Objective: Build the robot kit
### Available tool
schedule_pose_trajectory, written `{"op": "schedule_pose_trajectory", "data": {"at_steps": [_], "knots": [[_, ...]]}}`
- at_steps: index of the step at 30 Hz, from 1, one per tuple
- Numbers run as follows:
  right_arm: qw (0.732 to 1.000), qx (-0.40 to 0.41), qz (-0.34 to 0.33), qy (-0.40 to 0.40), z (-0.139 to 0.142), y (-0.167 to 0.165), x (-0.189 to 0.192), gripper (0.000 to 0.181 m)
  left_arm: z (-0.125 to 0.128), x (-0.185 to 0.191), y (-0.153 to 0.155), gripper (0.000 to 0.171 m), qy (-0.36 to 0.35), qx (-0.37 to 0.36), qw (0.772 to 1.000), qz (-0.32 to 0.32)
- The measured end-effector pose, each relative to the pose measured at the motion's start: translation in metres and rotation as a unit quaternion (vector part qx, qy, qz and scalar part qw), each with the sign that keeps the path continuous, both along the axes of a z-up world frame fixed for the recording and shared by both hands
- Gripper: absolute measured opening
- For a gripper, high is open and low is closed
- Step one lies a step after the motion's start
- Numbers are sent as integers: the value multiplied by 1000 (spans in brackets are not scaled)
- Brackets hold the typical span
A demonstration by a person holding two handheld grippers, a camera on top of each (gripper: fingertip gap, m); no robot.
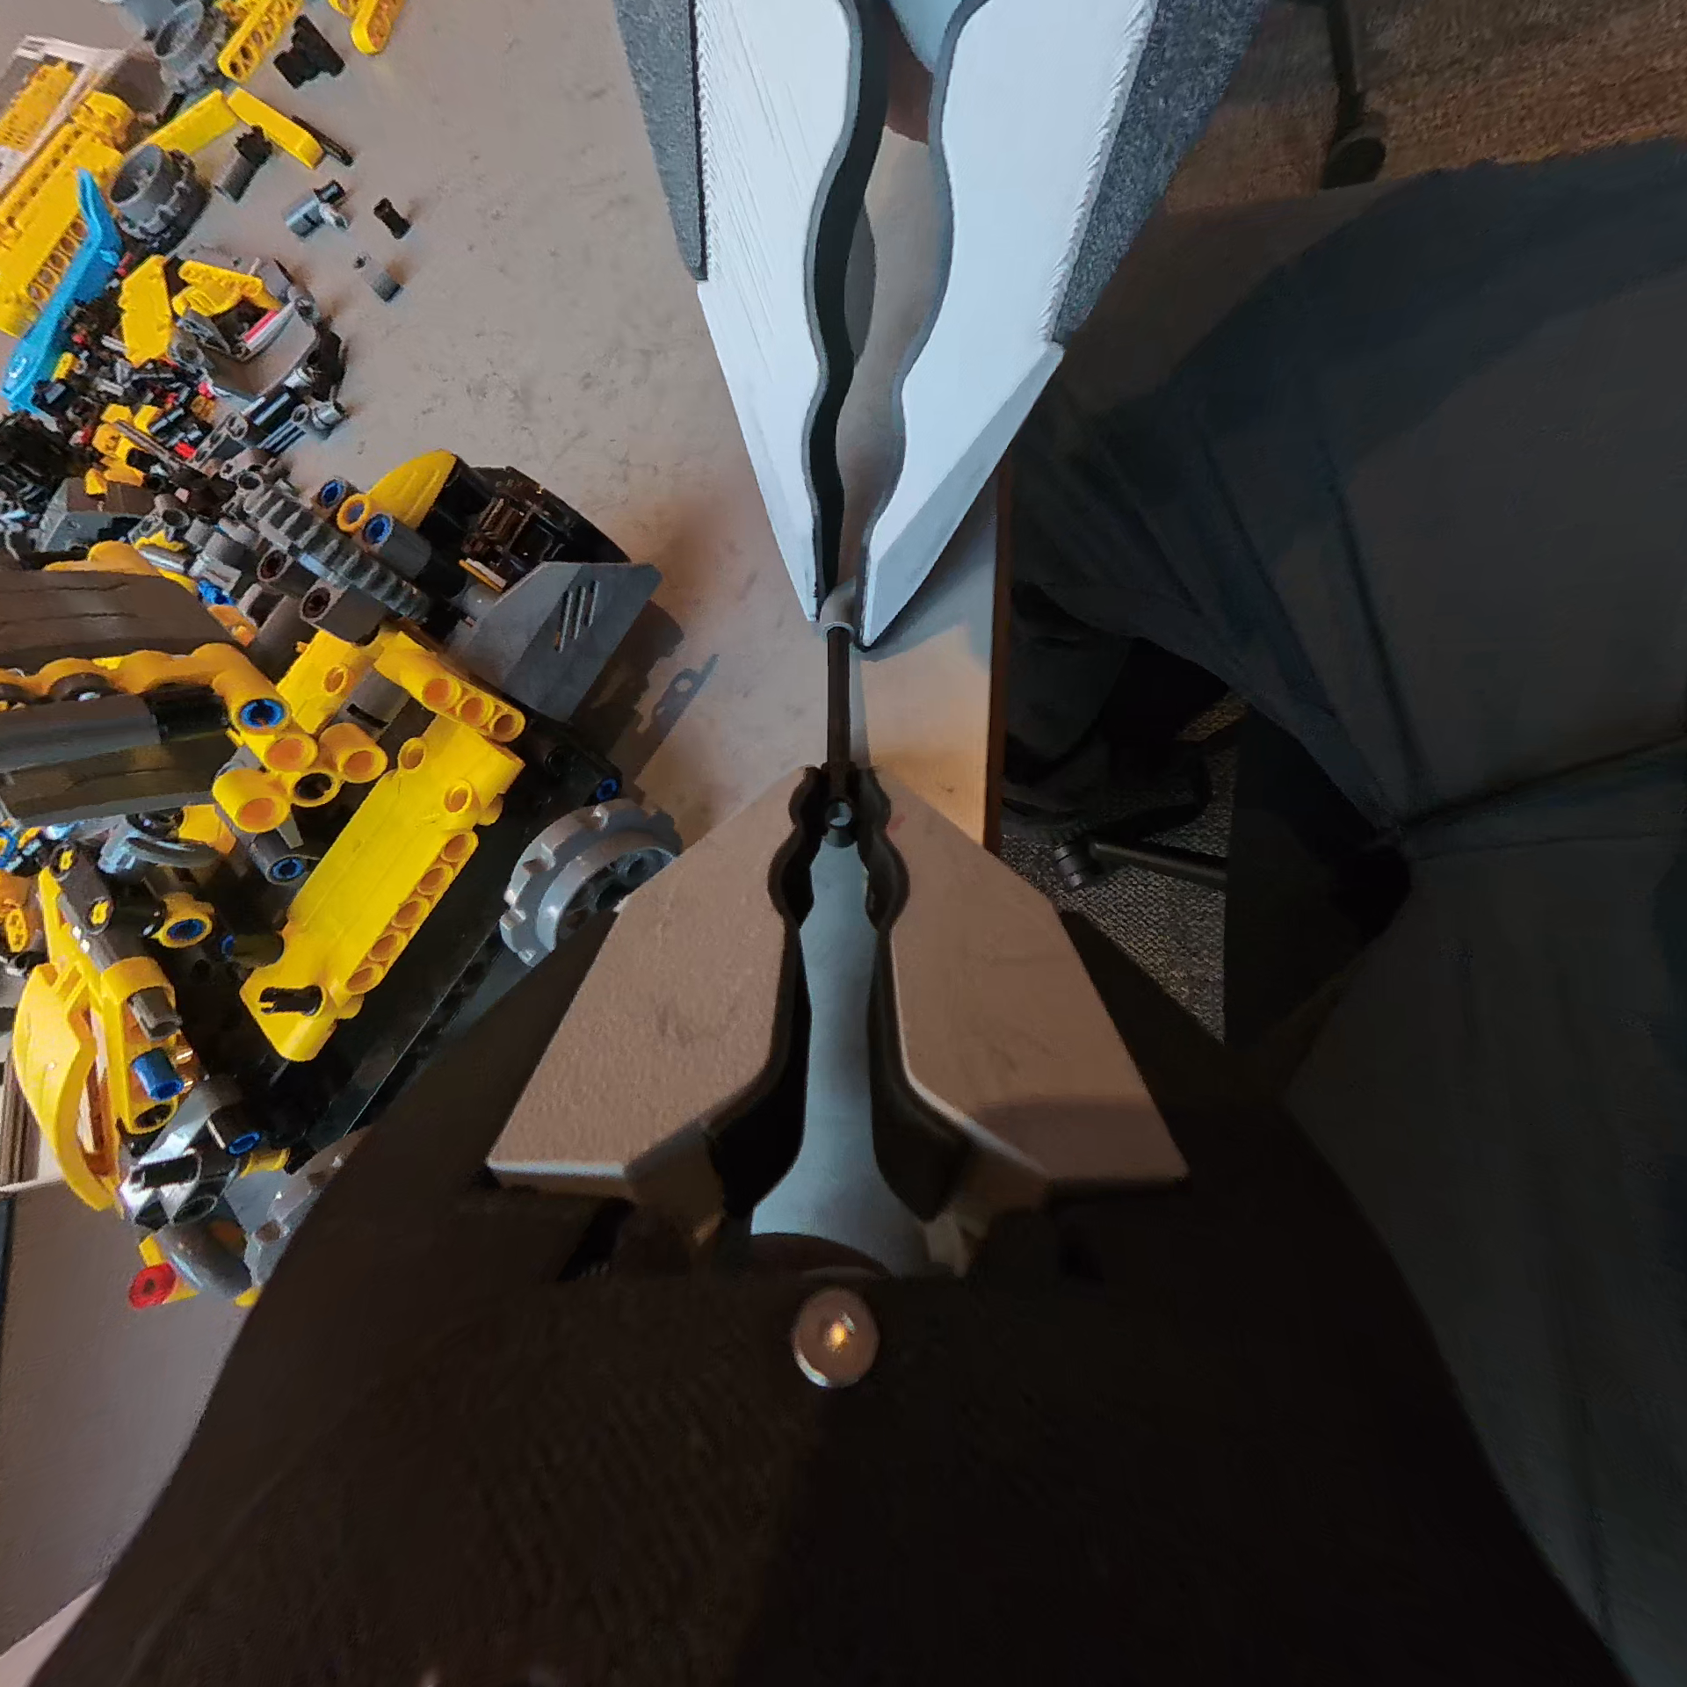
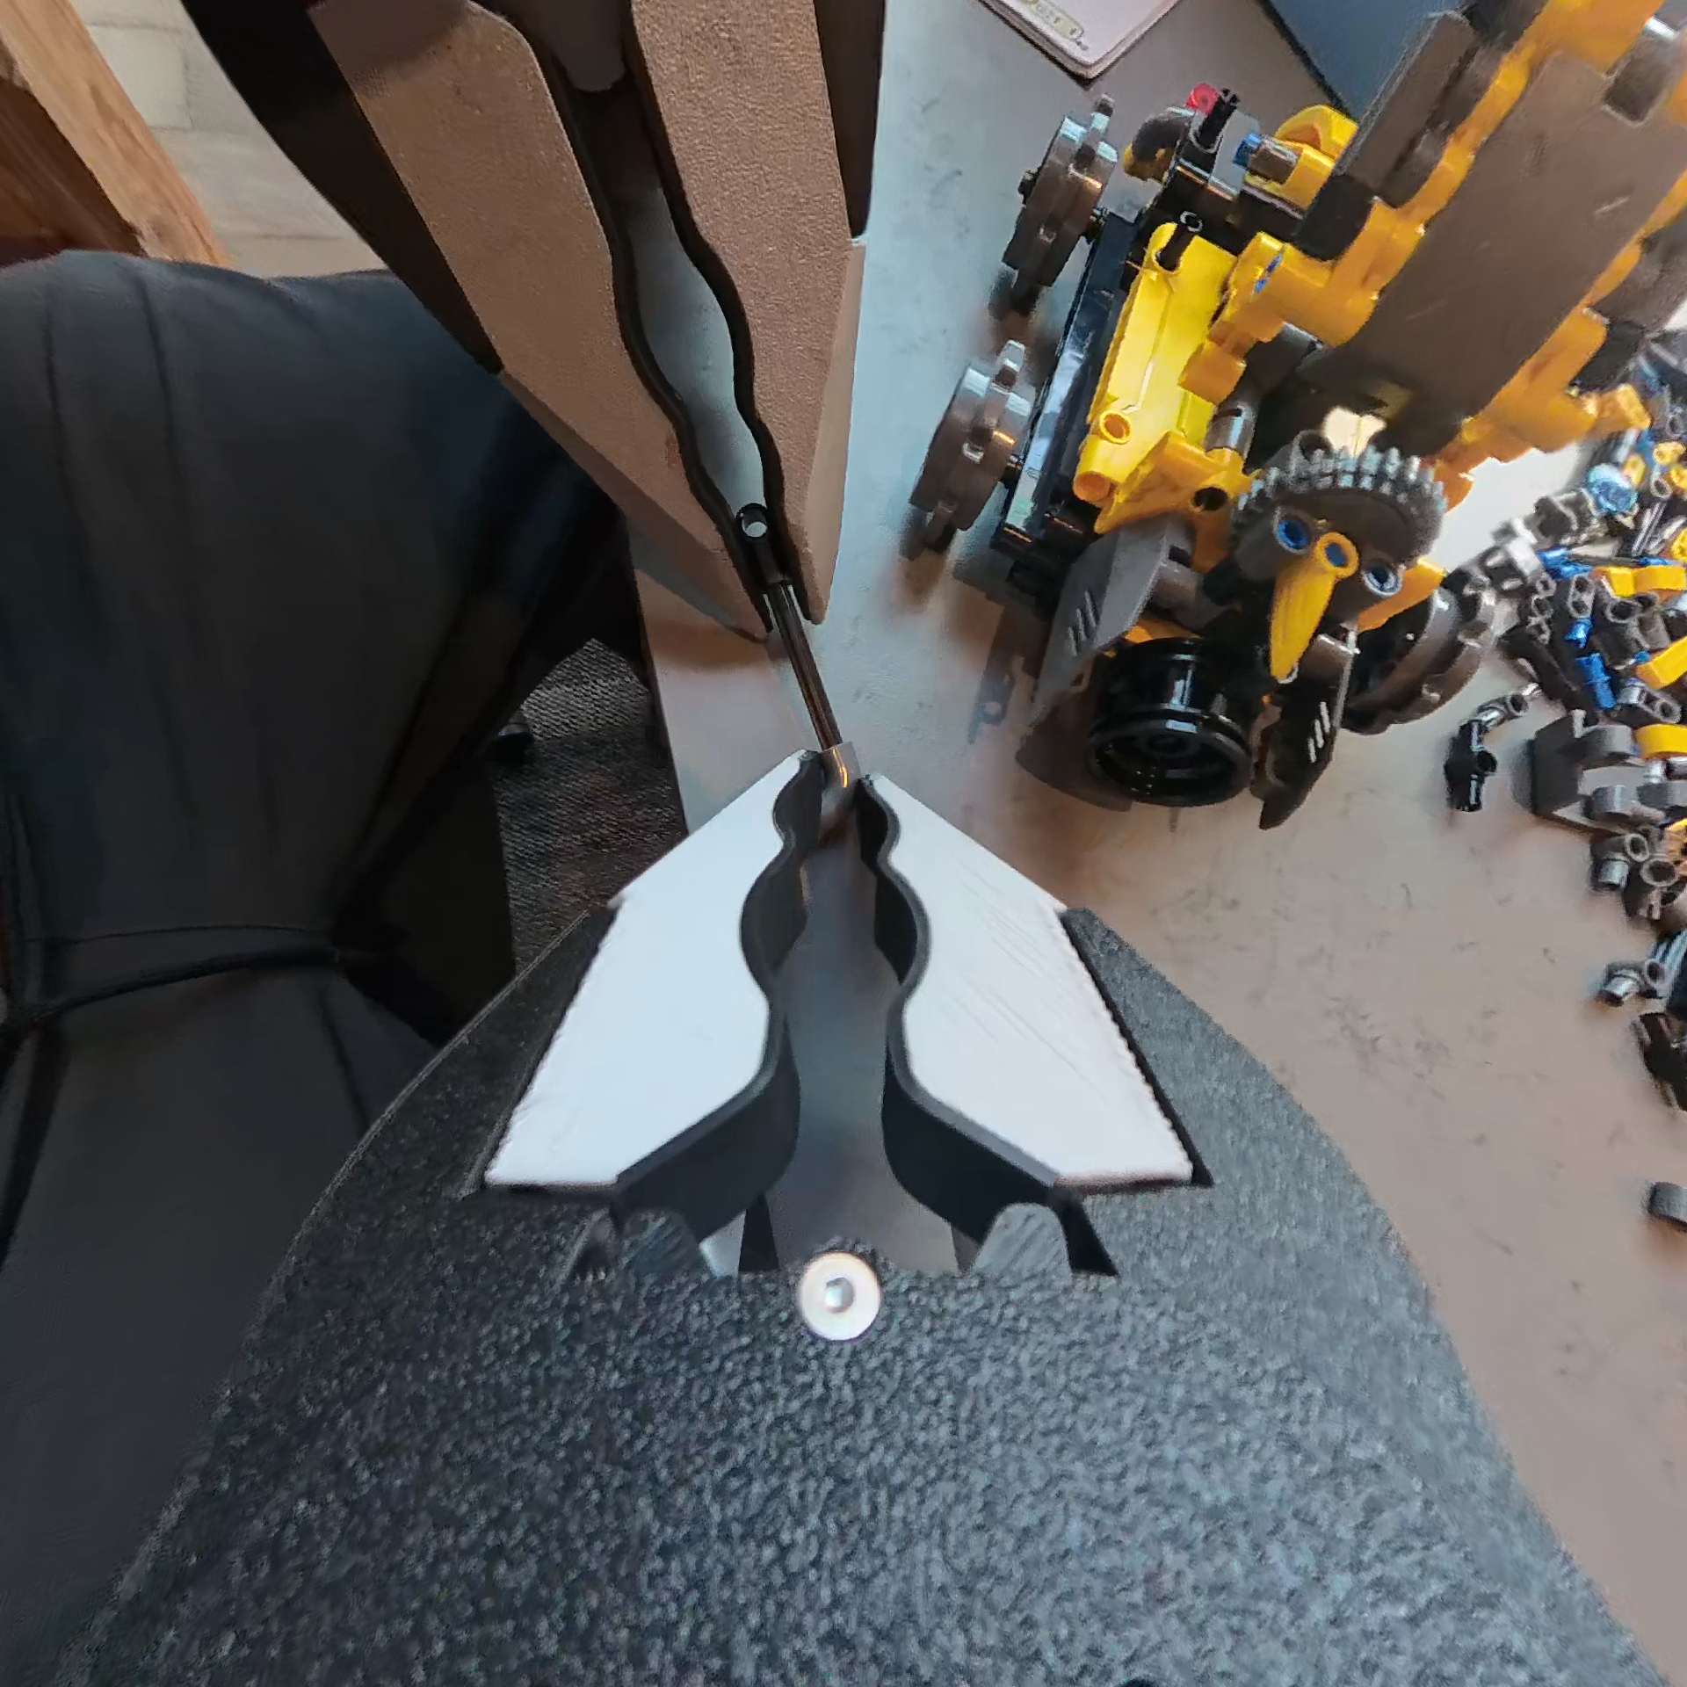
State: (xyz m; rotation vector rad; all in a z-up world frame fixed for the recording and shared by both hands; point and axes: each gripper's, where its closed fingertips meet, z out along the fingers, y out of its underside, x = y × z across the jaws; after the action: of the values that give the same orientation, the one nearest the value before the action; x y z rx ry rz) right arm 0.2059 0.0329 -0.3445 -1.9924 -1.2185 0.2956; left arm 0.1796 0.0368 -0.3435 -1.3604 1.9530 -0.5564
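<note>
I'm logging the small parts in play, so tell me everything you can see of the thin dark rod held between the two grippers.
The thin dark rod is a slim, straight axle, glossy and apparently plastic. It spans the gap between both grippers above the table edge. One end carries a small light grey bush pinched in the right gripper; the other carries a black connector with a round hole gripped by the left gripper. Both pairs of jaws are closed on it.

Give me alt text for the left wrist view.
The left gripper and the white-fingered right gripper each clamp one end of a thin dark axle above the grey table edge. A yellow brick-built vehicle and loose parts lie left.
</note>
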Motion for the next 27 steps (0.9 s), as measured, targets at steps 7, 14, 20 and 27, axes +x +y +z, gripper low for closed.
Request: {"op": "schedule_pose_trajectory", "data": {"at_steps": [7, 14, 20, 27], "knots": [[1000, 13, -1, -4, -1, 0, 0, 5, 0, 1, 2, 4, 0, 8, 1000, 6], [1000, 17, 1, -5, -1, 0, 0, 5, 0, 2, 2, 4, 2, 9, 1000, 7], [1000, 22, 2, -6, -1, 0, 0, 4, 0, 3, 1, 4, 3, 12, 1000, 4], [1000, 27, 3, -7, -1, 0, 0, 5, 0, 4, 1, 4, 2, 1, 1000, -20]]}}
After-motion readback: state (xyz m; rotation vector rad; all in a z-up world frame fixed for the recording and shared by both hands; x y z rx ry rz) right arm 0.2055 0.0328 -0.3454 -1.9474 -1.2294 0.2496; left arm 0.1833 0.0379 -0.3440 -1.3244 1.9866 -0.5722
